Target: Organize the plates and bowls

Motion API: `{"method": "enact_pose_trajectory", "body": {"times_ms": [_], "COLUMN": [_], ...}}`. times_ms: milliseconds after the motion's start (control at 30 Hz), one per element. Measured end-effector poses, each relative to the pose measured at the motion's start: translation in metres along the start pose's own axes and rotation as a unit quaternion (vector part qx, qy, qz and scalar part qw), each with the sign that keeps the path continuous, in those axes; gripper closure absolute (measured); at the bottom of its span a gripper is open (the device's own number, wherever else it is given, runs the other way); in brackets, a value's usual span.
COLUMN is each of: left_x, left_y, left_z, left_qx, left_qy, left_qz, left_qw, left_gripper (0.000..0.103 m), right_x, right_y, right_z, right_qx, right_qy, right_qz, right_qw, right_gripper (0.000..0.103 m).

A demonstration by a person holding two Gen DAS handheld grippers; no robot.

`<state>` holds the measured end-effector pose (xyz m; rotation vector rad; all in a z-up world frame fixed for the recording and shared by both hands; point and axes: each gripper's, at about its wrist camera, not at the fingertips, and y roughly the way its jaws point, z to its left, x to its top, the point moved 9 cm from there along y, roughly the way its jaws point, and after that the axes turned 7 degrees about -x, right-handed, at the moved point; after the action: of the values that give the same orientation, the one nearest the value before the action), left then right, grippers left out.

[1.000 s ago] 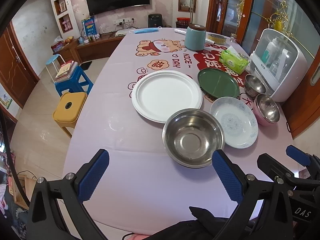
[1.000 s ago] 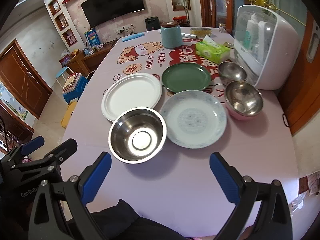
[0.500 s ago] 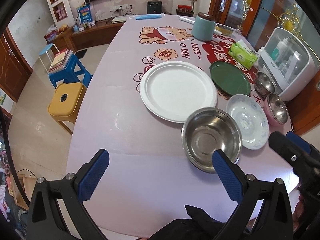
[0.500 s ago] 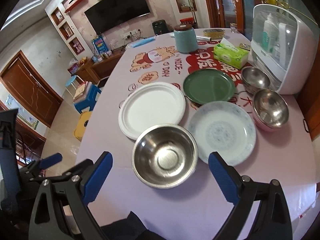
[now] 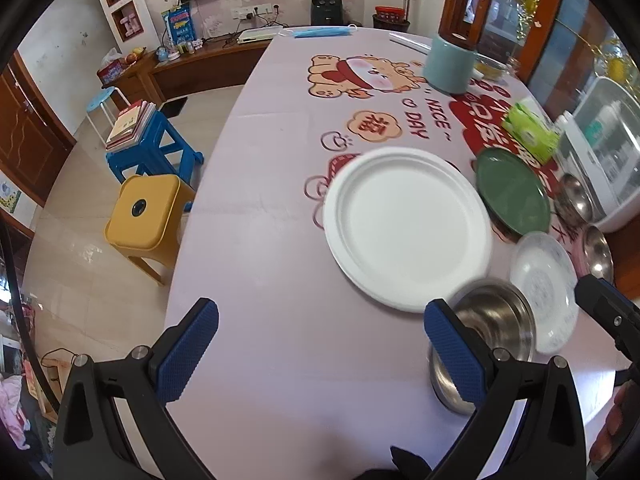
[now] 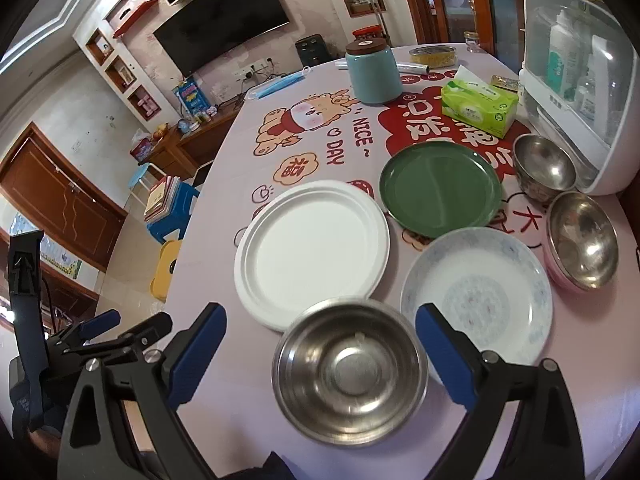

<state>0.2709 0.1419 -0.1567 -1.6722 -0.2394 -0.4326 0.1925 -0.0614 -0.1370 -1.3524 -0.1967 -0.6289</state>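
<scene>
Swung left tool leftward, steel bowl shifted behind its right finger; sat upright, mouth up. Both tools, right tool included, gaped apart, empty.

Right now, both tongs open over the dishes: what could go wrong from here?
1. The right tongs straddle the large steel bowl; its rim overlaps the white plate, so a lift may drag that plate.
2. The patterned plate sits close beside the bowl; a finger could clip it.
3. The bowl's smooth steel wall may slip from the pads.
</scene>
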Motion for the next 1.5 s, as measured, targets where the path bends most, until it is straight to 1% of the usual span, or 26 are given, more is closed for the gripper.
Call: {"method": "enact_pose_trajectory", "body": {"times_ms": [167,367,533,633,700,933,967,1067,1133,1200,1333,1400,1467,1500], "left_x": [0.024,0.036,0.039,0.041,0.042,0.036,0.034,0.032,0.031,0.031,0.027,0.028,0.029,0.029], "left_y": [0.026,0.056,0.082,0.099,0.112,0.15,0.155,0.168,0.174,0.179,0.188,0.188,0.189,0.189], "left_z": [0.015,0.027,0.028,0.027,0.025,0.02,0.02,0.018,0.016,0.013,0.009,0.006,0.005,0.004], "left_qx": [-0.007,-0.017,-0.04,-0.04,-0.04,-0.059,-0.059,-0.067,-0.07,-0.072,-0.078,-0.078,-0.08,-0.081], "left_qy": [-0.009,-0.019,-0.023,-0.017,-0.013,-0.015,-0.015,-0.018,-0.016,-0.014,-0.01,-0.006,-0.004,-0.003], "left_qz": [0.005,0.016,0.028,0.03,0.037,0.071,0.08,0.092,0.099,0.103,0.117,0.111,0.109,0.107], "left_qw": [0.9999,0.9996,0.9986,0.9986,0.9984,0.9956,0.995,0.9934,0.9925,0.9919,0.99,0.9908,0.9908,0.991], "left_gripper": [0.001,0.001,0.001,0.001,0.001,0.001,0.005,0.008,0.011,0.018,0.026,0.034,0.035,0.039], "right_x": [0.017,0.029,0.03,0.029,0.028,0.027,0.026,0.025,0.024,0.024,0.024,0.023,0.023,0.024], "right_y": [0.025,0.056,0.081,0.098,0.109,0.138,0.142,0.152,0.158,0.162,0.169,0.172,0.175,0.175], "right_z": [-0.004,-0.009,-0.01,-0.012,-0.013,-0.021,-0.022,-0.025,-0.028,-0.03,-0.035,-0.036,-0.037,-0.037], "right_qx": [-0.002,-0.007,0.0,0.001,0.002,-0.013,-0.014,-0.015,-0.017,-0.022,-0.029,-0.031,-0.035,-0.035], "right_qy": [0.009,0.007,0.006,0.006,0.006,0.001,0.0,0.002,0.003,0.004,0.007,0.007,0.006,0.005], "right_qz": [0.008,0.027,0.045,0.053,0.06,0.079,0.082,0.091,0.094,0.095,0.099,0.102,0.102,0.1], "right_qw": [1.0,1.0,0.999,0.999,0.998,0.997,0.997,0.996,0.995,0.995,0.995,0.994,0.994,0.994], "right_gripper": [0.007,0.007,0.007,0.007,0.013,0.017,0.019,0.024,0.028,0.031,0.035,0.041,0.045,0.047]}}
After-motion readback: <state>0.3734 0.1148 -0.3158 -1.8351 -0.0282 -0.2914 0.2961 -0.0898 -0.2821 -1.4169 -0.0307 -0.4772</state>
